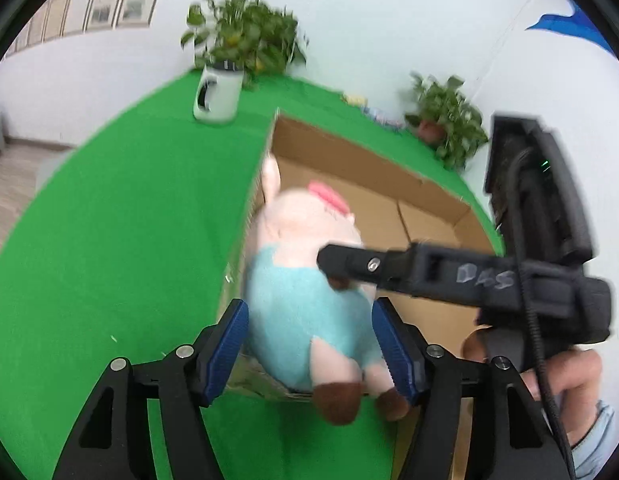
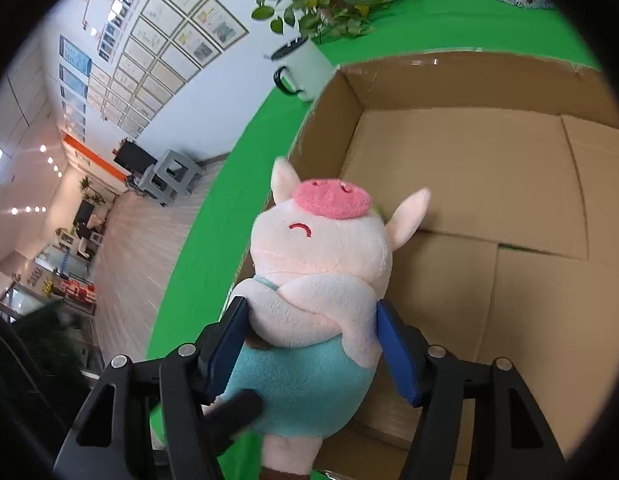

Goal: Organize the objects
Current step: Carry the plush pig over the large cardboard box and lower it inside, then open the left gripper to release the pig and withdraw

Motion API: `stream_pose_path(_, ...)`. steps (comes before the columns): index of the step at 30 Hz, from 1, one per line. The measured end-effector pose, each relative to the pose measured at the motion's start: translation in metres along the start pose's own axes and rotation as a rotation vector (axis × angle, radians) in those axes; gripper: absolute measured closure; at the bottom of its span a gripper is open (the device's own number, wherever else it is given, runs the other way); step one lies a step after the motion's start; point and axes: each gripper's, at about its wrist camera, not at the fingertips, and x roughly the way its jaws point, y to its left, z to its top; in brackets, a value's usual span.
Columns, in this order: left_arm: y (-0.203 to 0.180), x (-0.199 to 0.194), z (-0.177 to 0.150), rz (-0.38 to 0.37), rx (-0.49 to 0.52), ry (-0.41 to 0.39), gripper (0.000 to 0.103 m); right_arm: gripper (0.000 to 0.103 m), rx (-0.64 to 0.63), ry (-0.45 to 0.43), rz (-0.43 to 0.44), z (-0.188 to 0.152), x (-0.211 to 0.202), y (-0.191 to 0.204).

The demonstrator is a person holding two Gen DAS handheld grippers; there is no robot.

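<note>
Pink plush pig in its teal outfit sits gripped at the arms between the blue pads of your right hand-held gripper, just over the near left corner of the cardboard box. Your left hand-held gripper brackets its belly with jaws spread; whether the pads press, you cannot tell. Green tabletop stretches left of it.

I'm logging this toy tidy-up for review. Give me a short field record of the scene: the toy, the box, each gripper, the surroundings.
toy: plush pig, pink, teal outfit, over the box's near-left corner
box: open cardboard box, inside bare where visible
right gripper: pads pressed on the pig's arms and body
left gripper: pads flank the pig's lower body; contact unclear
surface: green cloth
behind: white mug planter
</note>
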Motion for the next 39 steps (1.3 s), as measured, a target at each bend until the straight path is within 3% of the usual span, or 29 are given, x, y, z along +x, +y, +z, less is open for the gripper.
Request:
stream_pose_path(1, 0.001, -0.006, 0.000, 0.024, 0.004, -0.018, 0.030, 0.039, -0.004, -0.010, -0.005, 0.000, 0.001, 0.002)
stream_pose_path(3, 0.006, -0.002, 0.003, 0.060, 0.012, -0.022, 0.029, 0.039, -0.002, -0.027, -0.011, 0.000, 0.000, 0.006)
stream_pose_path(5, 0.014, 0.015, 0.005, 0.080, 0.015, 0.040, 0.028, 0.036, 0.016, -0.036, -0.005, 0.000, -0.001, 0.006)
stream_pose_path(6, 0.016, 0.020, 0.005, 0.055, 0.003, 0.051, 0.029, 0.035, 0.023, -0.038, 0.001, 0.000, -0.002, 0.005)
stream_pose_path(8, 0.029, 0.025, 0.004, -0.015, -0.054, 0.069, 0.034, 0.035, 0.034, -0.038, 0.005, 0.001, -0.005, 0.004)
stream_pose_path(9, 0.032, 0.025, 0.001, -0.046, -0.074, 0.076, 0.043, 0.035, 0.043, -0.032, 0.008, 0.000, -0.010, 0.001)
stream_pose_path(10, 0.036, 0.029, 0.003, -0.066, -0.091, 0.082, 0.046, 0.035, 0.048, -0.033, 0.032, -0.001, -0.014, -0.002)
stream_pose_path(11, 0.038, 0.028, 0.003, -0.061, -0.096, 0.077, 0.049, 0.035, 0.057, -0.042, 0.084, -0.004, -0.023, -0.007)
stream_pose_path(13, 0.039, 0.027, 0.003, -0.052, -0.099, 0.074, 0.054, 0.034, 0.065, -0.069, 0.091, -0.008, -0.036, -0.009)
stream_pose_path(20, 0.035, 0.028, 0.006, -0.002, -0.075, 0.068, 0.060, 0.034, 0.065, -0.045, 0.008, -0.028, -0.030, -0.013)
stream_pose_path(24, 0.027, 0.027, 0.005, 0.020, -0.062, 0.073, 0.061, 0.034, -0.007, -0.140, -0.121, -0.051, -0.053, -0.002)
stream_pose_path(26, 0.023, 0.026, 0.003, 0.031, -0.056, 0.074, 0.061, 0.022, -0.023, -0.215, -0.197, -0.065, -0.075, 0.001)
stream_pose_path(29, 0.018, 0.025, 0.001, 0.041, -0.040, 0.073, 0.061, 0.021, -0.031, -0.301, -0.287, -0.081, -0.103, 0.002)
stream_pose_path(32, 0.018, 0.021, 0.000, 0.033, -0.024, 0.044, 0.057, 0.020, -0.027, -0.328, -0.347, -0.096, -0.121, 0.000)
stream_pose_path(35, 0.005, 0.001, -0.003, 0.093, 0.048, -0.009, 0.048, 0.020, -0.049, -0.315, -0.383, -0.111, -0.127, 0.001)
stream_pose_path(37, -0.008, -0.023, -0.009, 0.095, 0.082, -0.066, 0.030, 0.020, -0.070, -0.308, -0.412, -0.117, -0.127, 0.004)
stream_pose_path(39, -0.021, -0.053, -0.016, 0.064, 0.114, -0.129, 0.019, 0.020, -0.087, -0.315, -0.437, -0.125, -0.131, 0.007)
